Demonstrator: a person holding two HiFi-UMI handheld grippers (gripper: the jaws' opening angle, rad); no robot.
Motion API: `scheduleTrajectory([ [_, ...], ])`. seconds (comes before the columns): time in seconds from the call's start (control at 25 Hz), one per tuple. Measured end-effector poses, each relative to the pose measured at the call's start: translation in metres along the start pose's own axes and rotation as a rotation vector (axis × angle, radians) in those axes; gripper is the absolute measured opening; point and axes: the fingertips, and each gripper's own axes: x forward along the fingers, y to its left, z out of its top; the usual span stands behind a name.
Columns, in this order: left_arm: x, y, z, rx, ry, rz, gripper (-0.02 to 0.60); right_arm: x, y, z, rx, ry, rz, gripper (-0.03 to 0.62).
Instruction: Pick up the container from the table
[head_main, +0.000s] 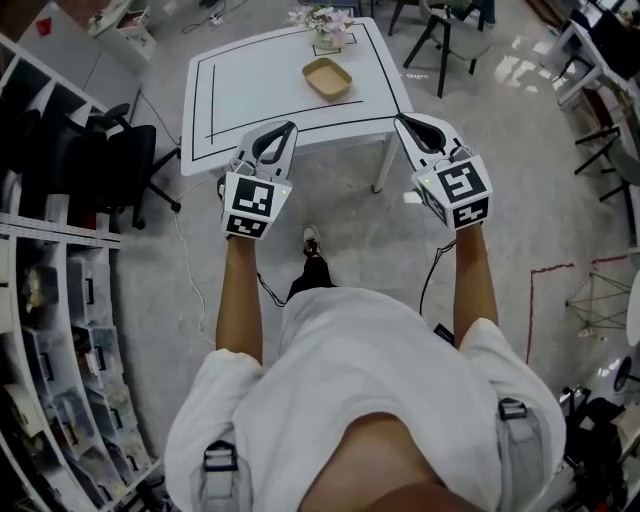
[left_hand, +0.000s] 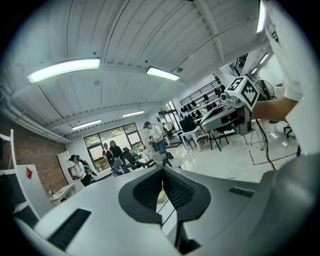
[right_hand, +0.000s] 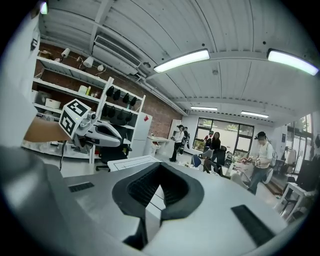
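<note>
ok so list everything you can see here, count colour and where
table: one, white with black lines, ahead of the person
container: one, tan, on the table, right of its middle
flowers: one bunch, pink and white, at the table's far edge
office chair: one, black, left of the table
shelving: one run, white, along the left edge
dark chair: one, beyond the table's right corner
floor tape: red lines, on the floor at right
bystanders: several, far off in both gripper views
left gripper: one, white and black, shut, empty, held out toward the table
right gripper: one, white and black, shut, empty, beside it
</note>
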Motion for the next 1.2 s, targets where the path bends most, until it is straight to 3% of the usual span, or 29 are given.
scheduleTrajectory([
  [0.36,0.087,0.122,-0.018,0.022,-0.027,-0.059,0.018,0.133,-0.039,0.036,-0.007,0.025,-0.027,0.011],
  [0.56,0.125,0.168,-0.037,0.010,-0.028,-0.092,0.018,0.192,-0.056,0.038,-0.013,0.064,-0.051,0.011],
  [0.88,0.175,0.195,-0.095,-0.074,0.050,-0.144,0.018,0.269,-0.083,0.006,0.081,0.123,-0.065,0.014],
  [1.2,0.213,0.198,-0.151,-0.208,0.172,-0.078,0.018,0.330,-0.090,-0.071,0.058,0.272,0.113,0.019],
])
